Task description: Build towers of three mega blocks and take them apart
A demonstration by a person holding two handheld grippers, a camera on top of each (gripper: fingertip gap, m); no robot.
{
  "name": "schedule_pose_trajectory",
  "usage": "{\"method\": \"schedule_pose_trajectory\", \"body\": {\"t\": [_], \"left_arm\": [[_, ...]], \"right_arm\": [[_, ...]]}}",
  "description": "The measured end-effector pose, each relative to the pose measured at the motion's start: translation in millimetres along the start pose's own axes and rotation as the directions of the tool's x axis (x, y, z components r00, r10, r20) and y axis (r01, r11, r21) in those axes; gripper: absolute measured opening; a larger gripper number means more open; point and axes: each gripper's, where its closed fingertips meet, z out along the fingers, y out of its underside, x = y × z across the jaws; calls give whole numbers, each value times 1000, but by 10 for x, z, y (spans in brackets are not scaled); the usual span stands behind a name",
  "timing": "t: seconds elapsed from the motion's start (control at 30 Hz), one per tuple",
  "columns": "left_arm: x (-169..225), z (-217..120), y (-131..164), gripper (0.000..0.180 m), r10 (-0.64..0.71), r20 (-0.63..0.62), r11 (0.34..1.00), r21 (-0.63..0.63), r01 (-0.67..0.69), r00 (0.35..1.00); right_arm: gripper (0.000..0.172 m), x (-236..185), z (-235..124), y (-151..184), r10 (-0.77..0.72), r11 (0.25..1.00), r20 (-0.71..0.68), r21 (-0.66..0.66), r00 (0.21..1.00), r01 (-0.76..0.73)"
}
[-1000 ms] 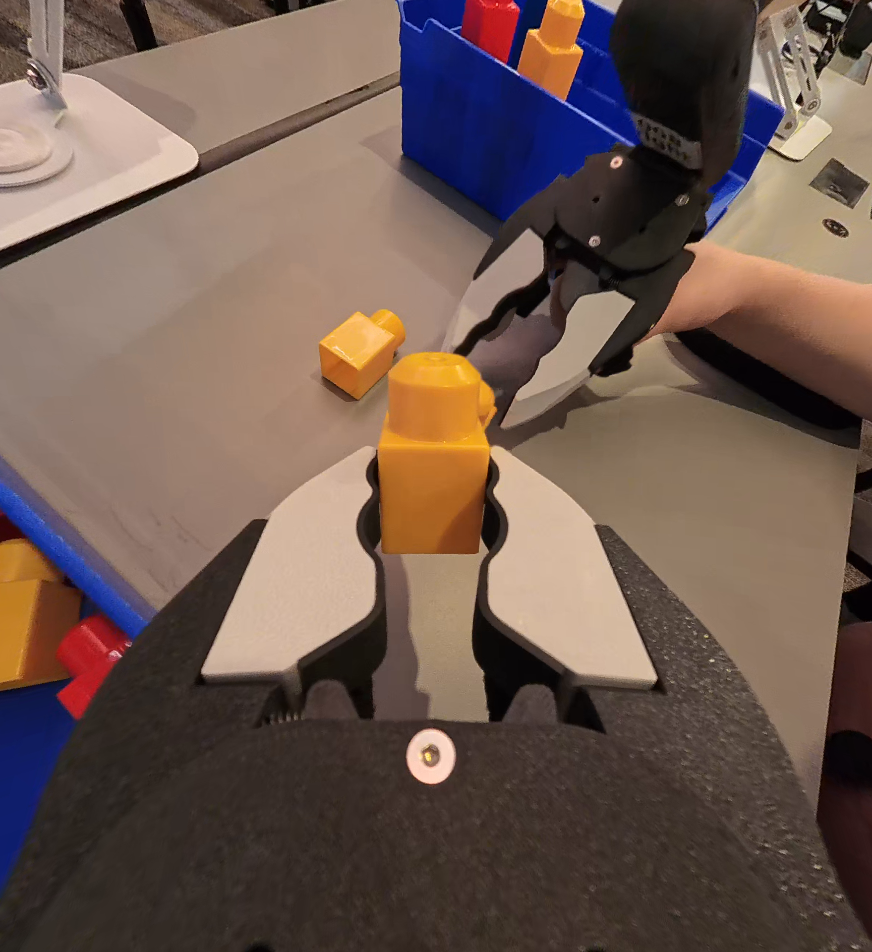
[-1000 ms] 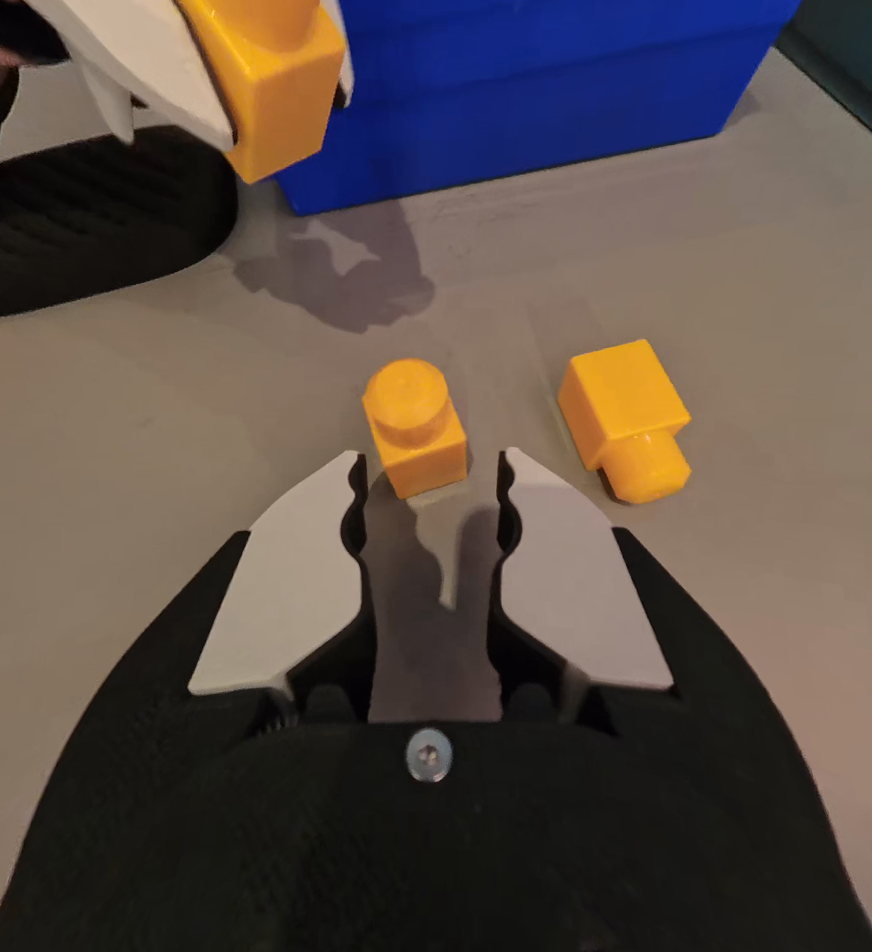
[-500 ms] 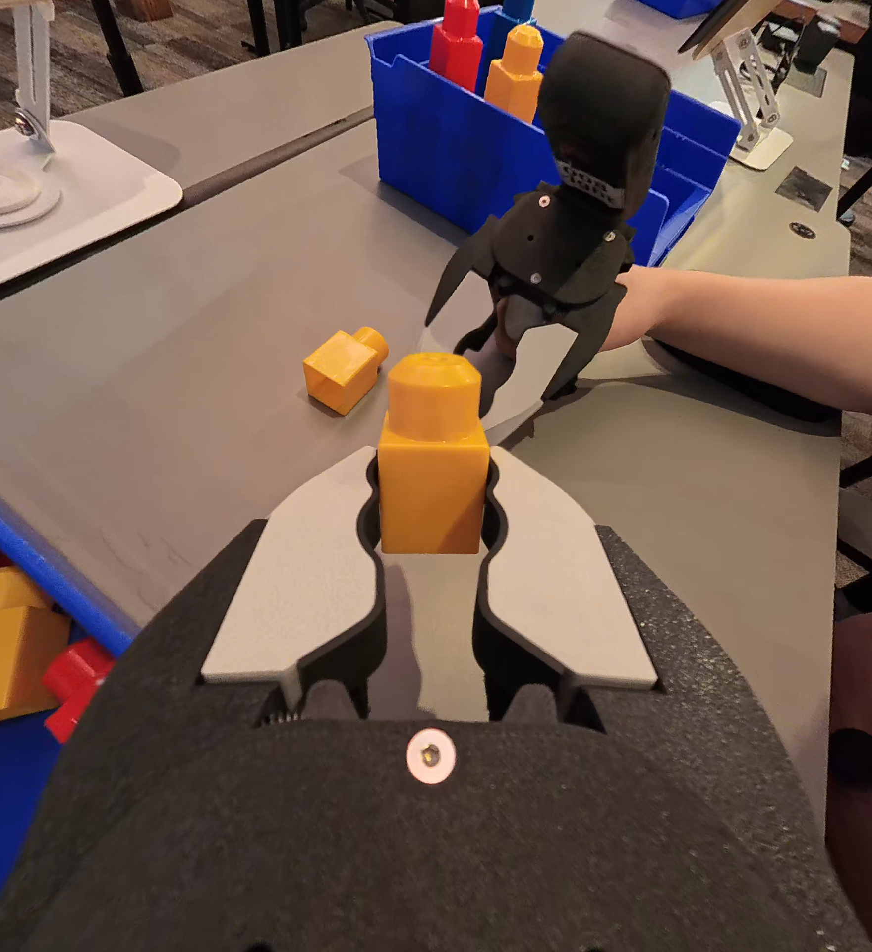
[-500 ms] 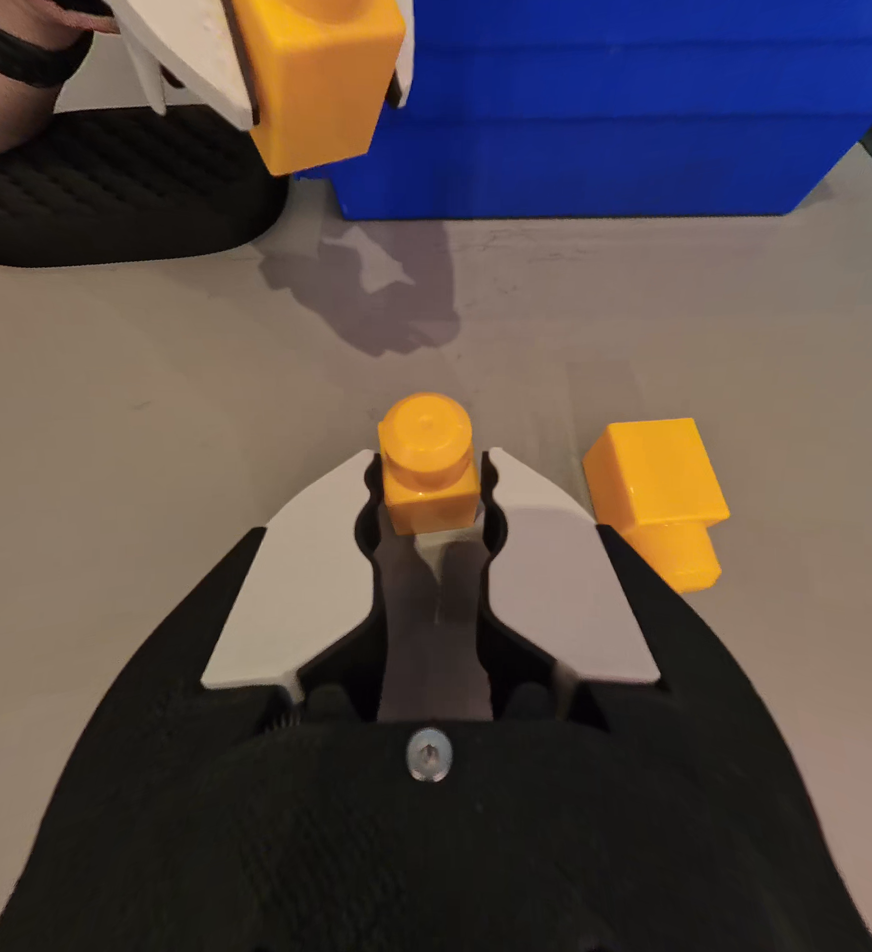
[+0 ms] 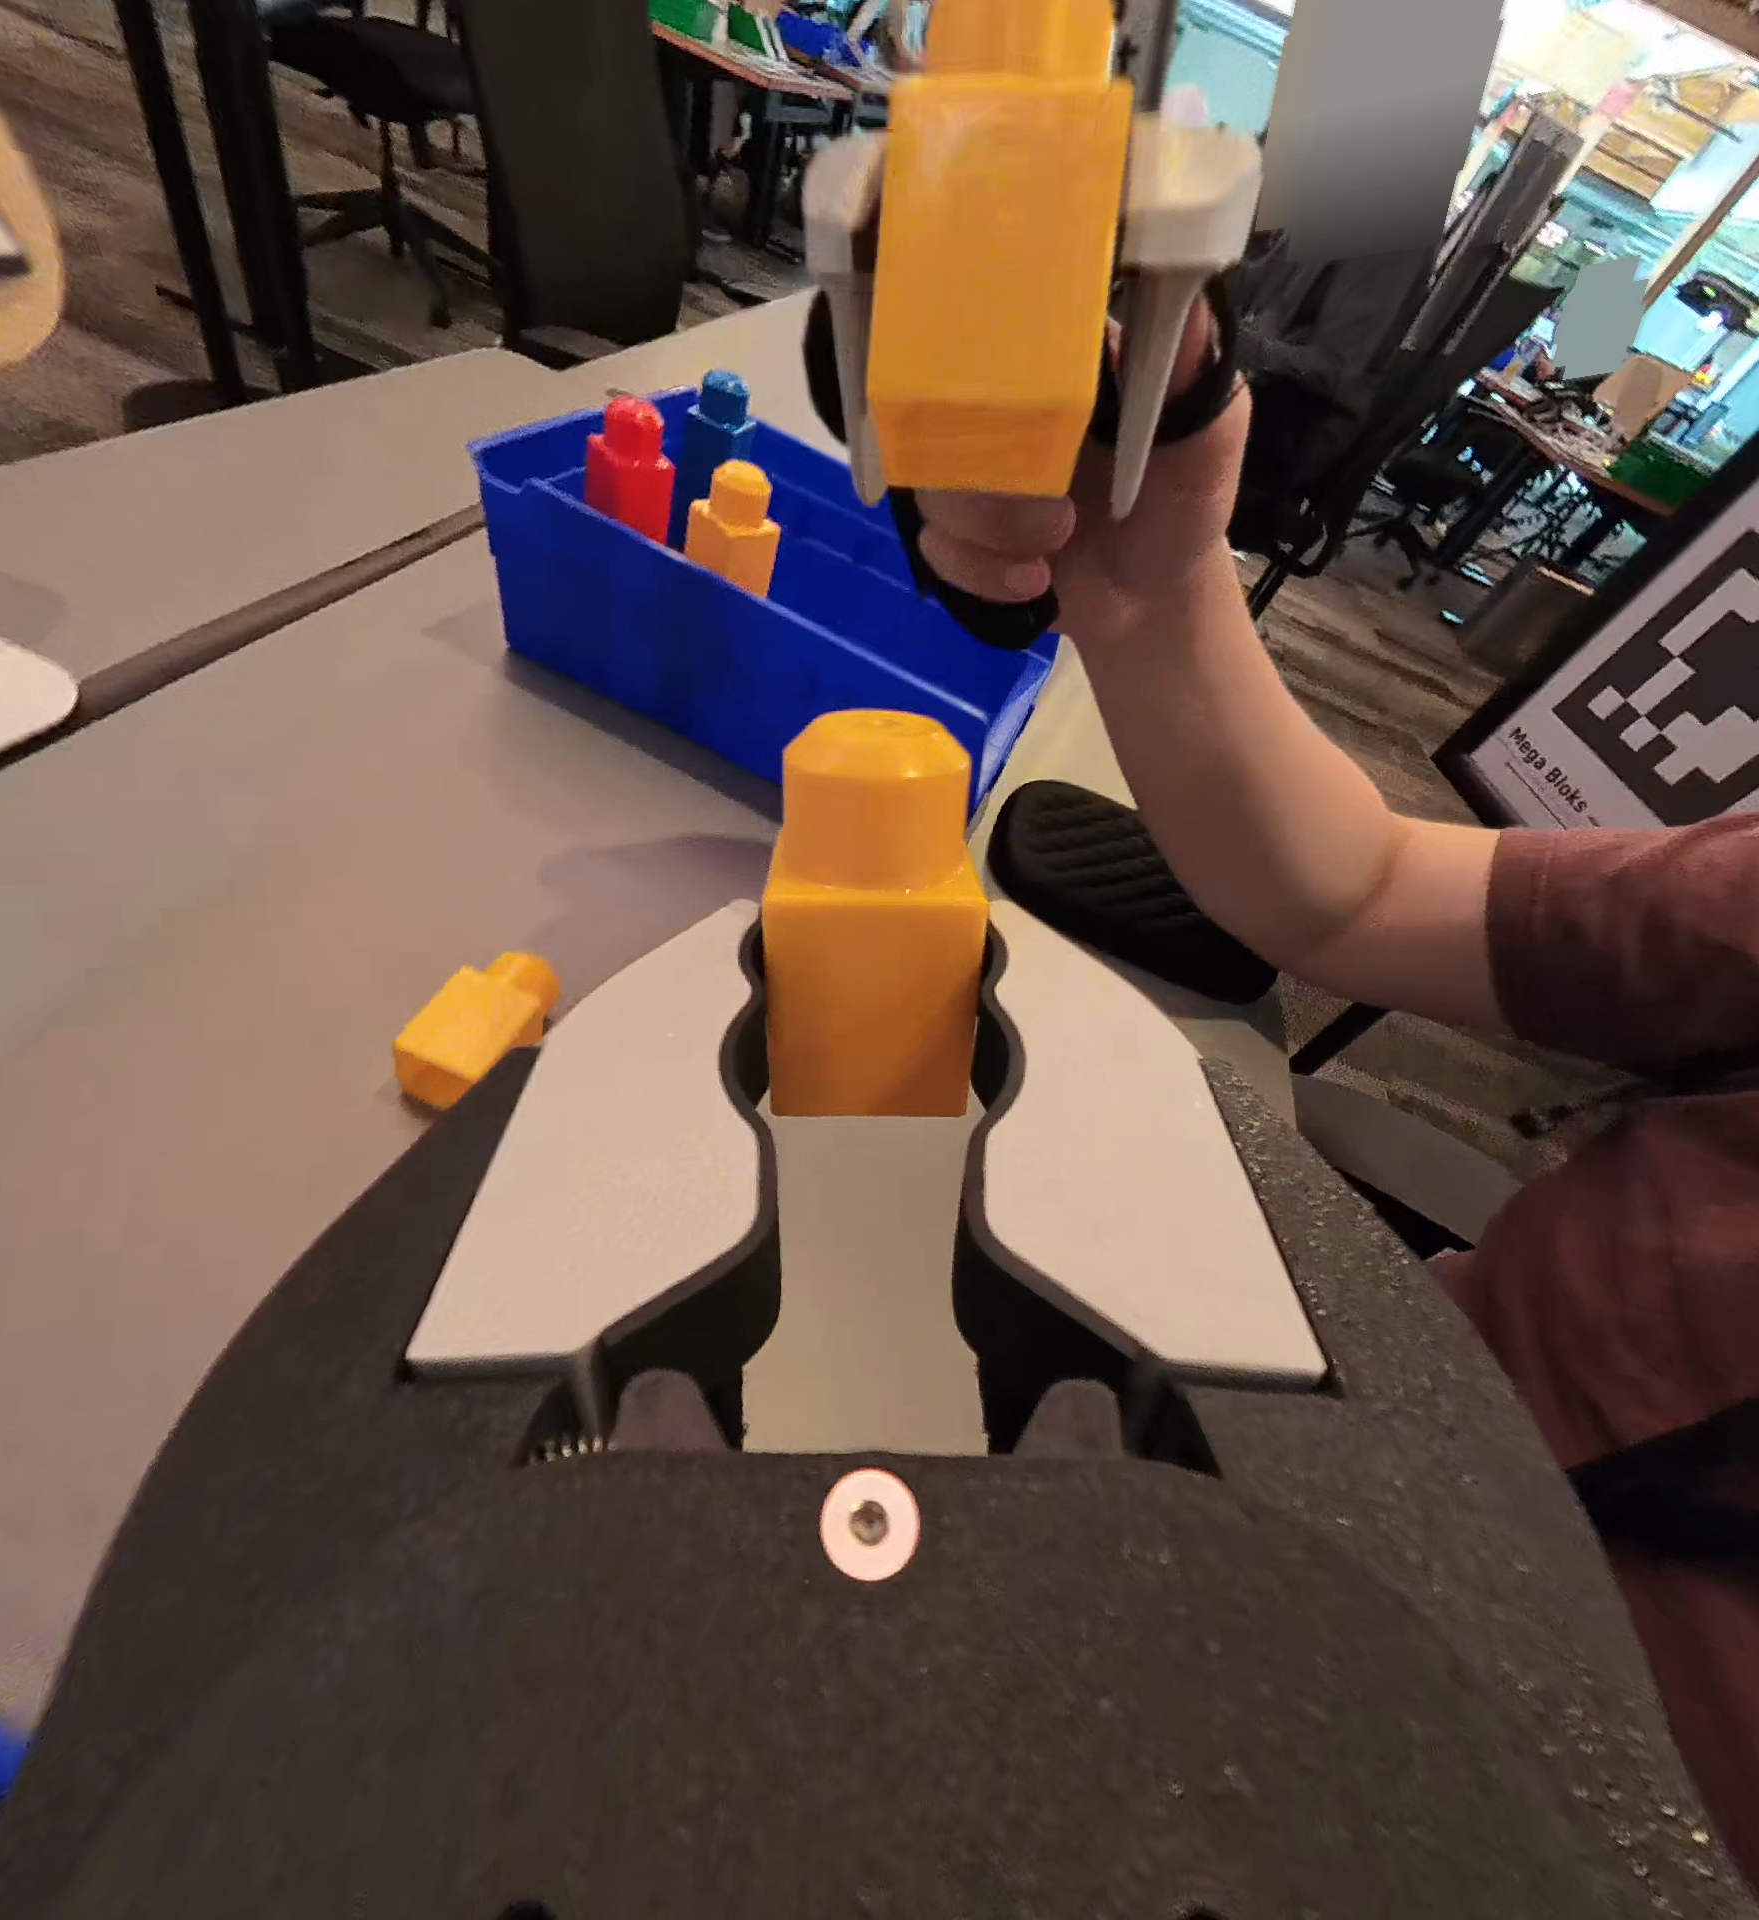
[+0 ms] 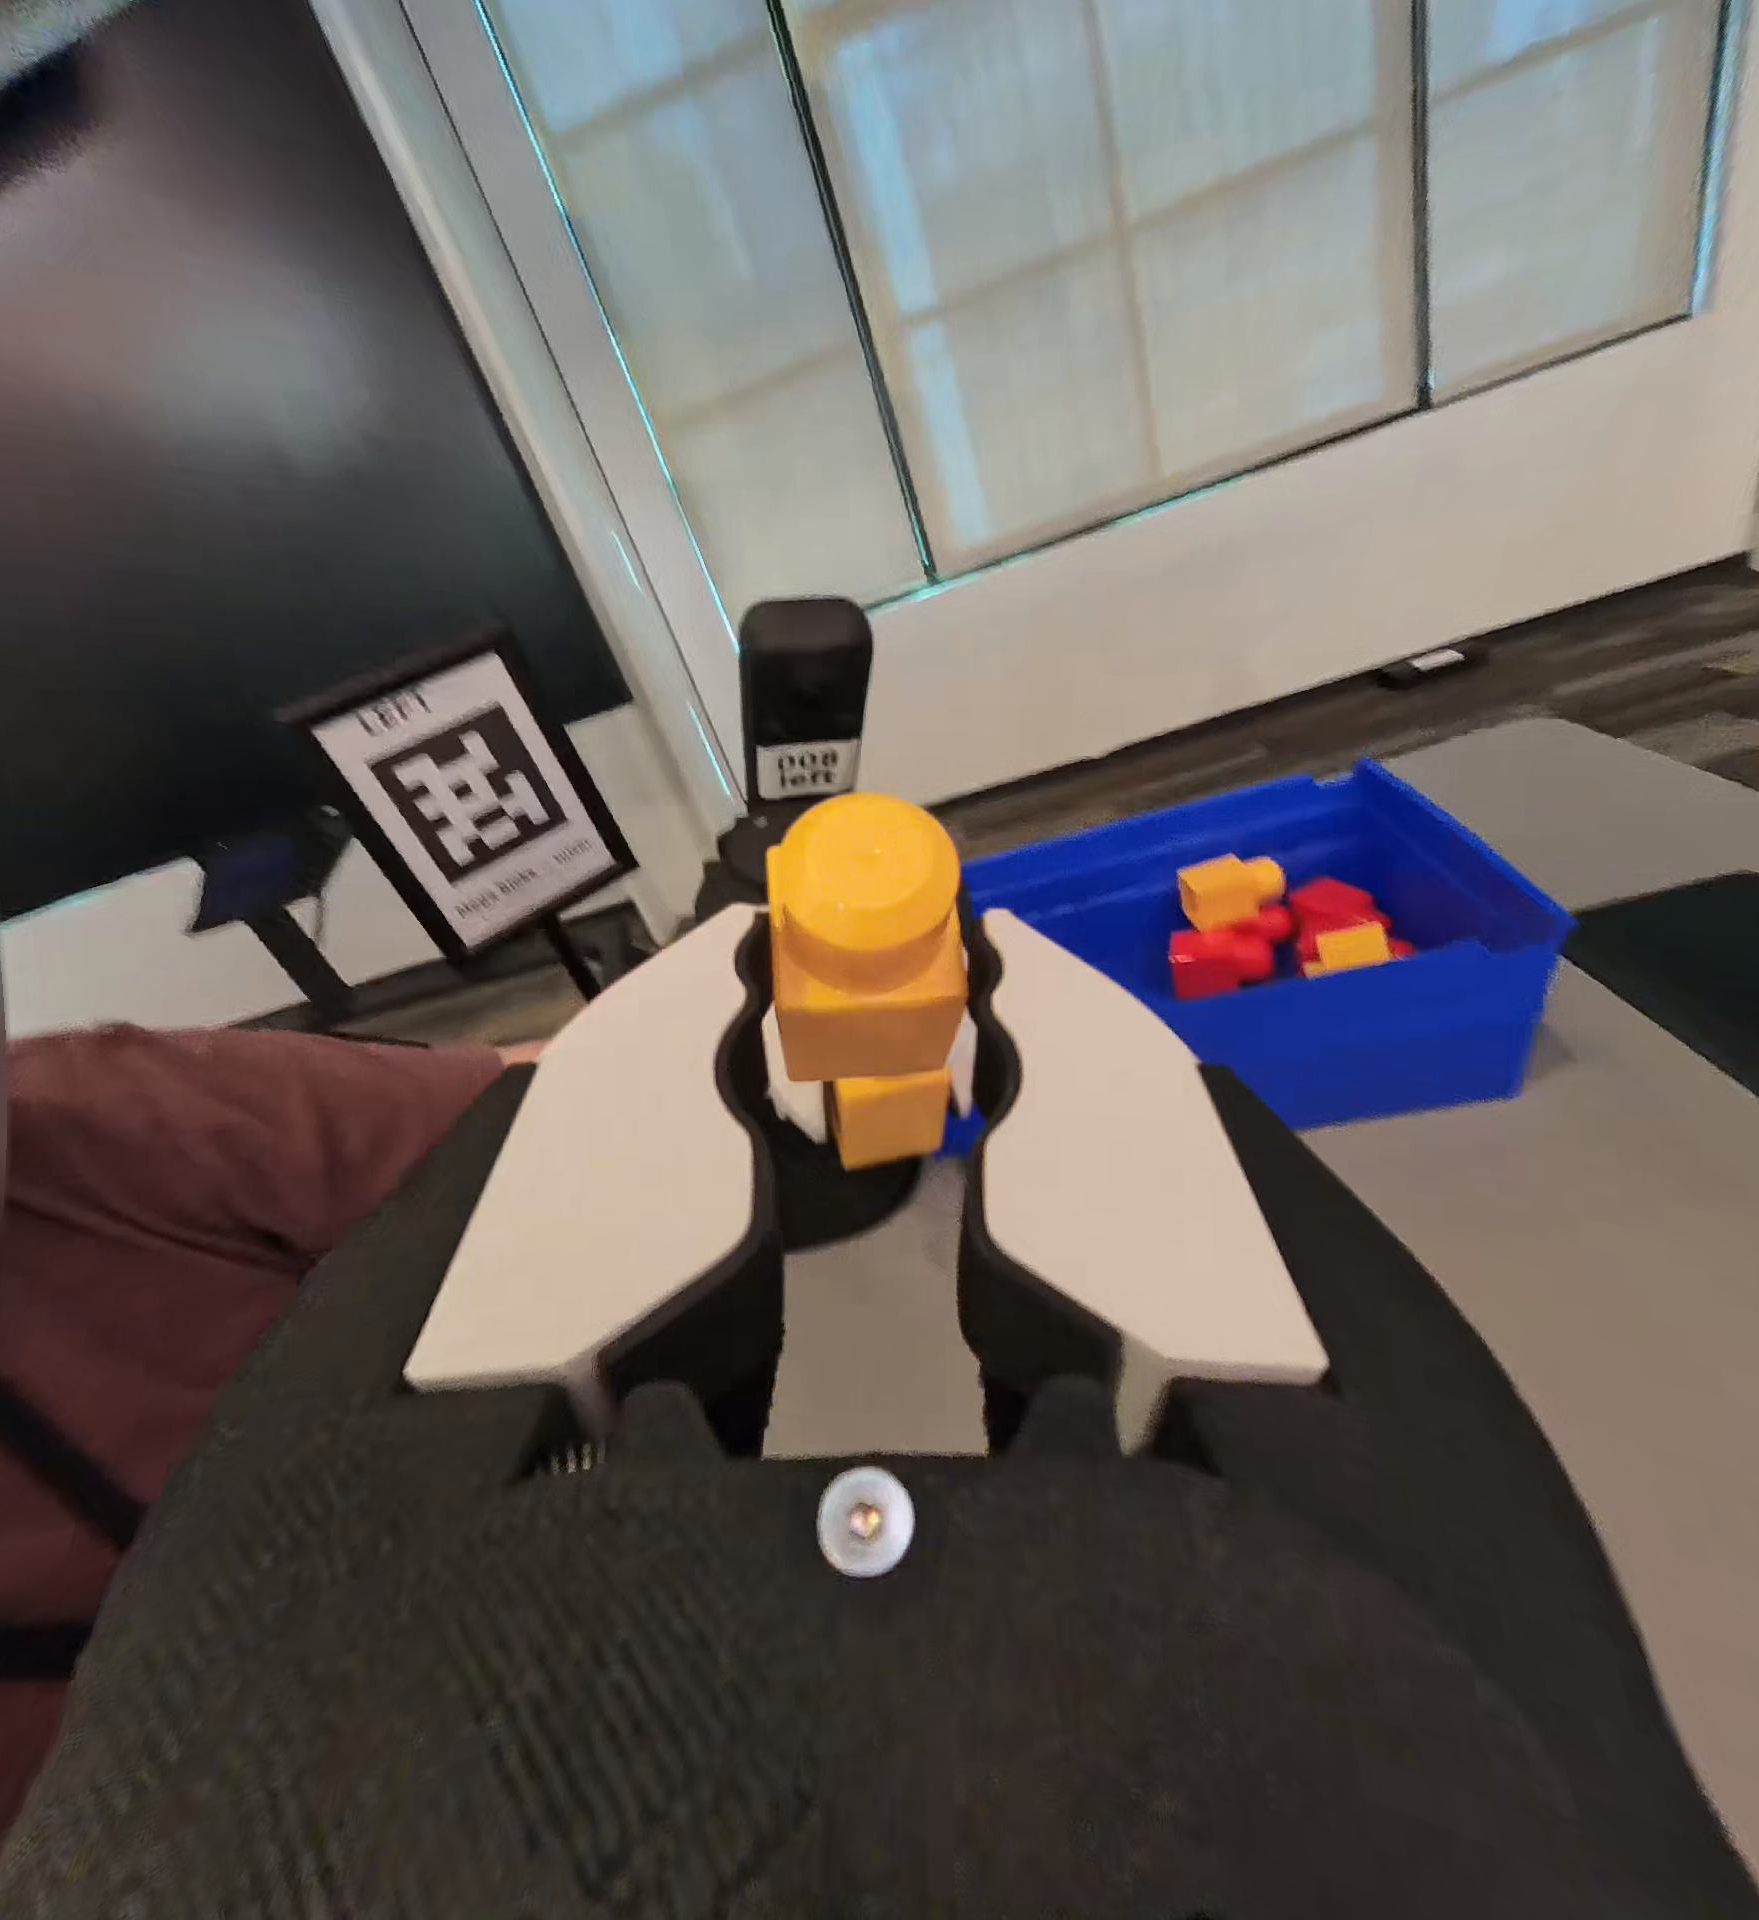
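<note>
Left gripper [image 5: 873,1023] clamped on an orange block [image 5: 870,935], both pads pressed against its flat sides, stud pointing up toward 12 o'clock. Held upright like that, probably so the stud is offered as a socket point for the next piece. Right gripper [image 6: 870,1023] likewise closed on a second orange block [image 6: 867,956], gripped by its sides with the hollow underside left free. Seen from the left wrist view, that second block [image 5: 994,270] hangs high at 12 o'clock, straight above the first, its open base facing down; seen from the right wrist view, the lower block [image 6: 885,1117] sits just beneath at 6 o'clock of the upper one. Still apart, not yet mated. Likely lined up for pressing one onto the other as the first joint of a three-block tower.

Third orange block [image 5: 470,1029] lying on its side on the grey table [image 5: 231,852], at 9 o'clock of the left gripper, presumably waiting as the last piece. Blue tray [image 5: 750,665] at 11 o'clock holding finished red, blue and orange stacks. Blue bin [image 6: 1374,997] of loose red and orange blocks at 3 o'clock in the right wrist view.

Main risk, by judgement: slight tilt between stud and socket, causing a jam or a slip in either grasp.
</note>
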Motion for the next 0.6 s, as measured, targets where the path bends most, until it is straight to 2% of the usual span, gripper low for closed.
{"method": "schedule_pose_trajectory", "body": {"t": [0.1, 0.23, 0.4, 0.53, 0.6], "left_arm": [[77, 165, -202, 36, 45, -14, 998, -36, -46, 999], [116, 385, -357, 36, 119, -10, 988, -95, -119, 993], [104, 597, -303, 36, 130, -39, 966, -221, -135, 991], [262, 632, -317, 36, 46, -203, 983, -166, -81, 978], [236, 656, -209, 36, 22, -224, 973, -220, -72, 974]], "right_arm": [[37, -4, -17, -136, 18, 1000, 16, 10, 1000, -18], [37, 49, -84, 7, 8, 998, -9, -60, 1000, -8], [37, 58, -198, 151, -10, 987, -2, -162, 1000, 9], [37, -35, -259, 193, -29, 975, 30, -217, 999, 35], [37, -7, -235, 303, -82, 954, -3, -289, 997, 78]]}}
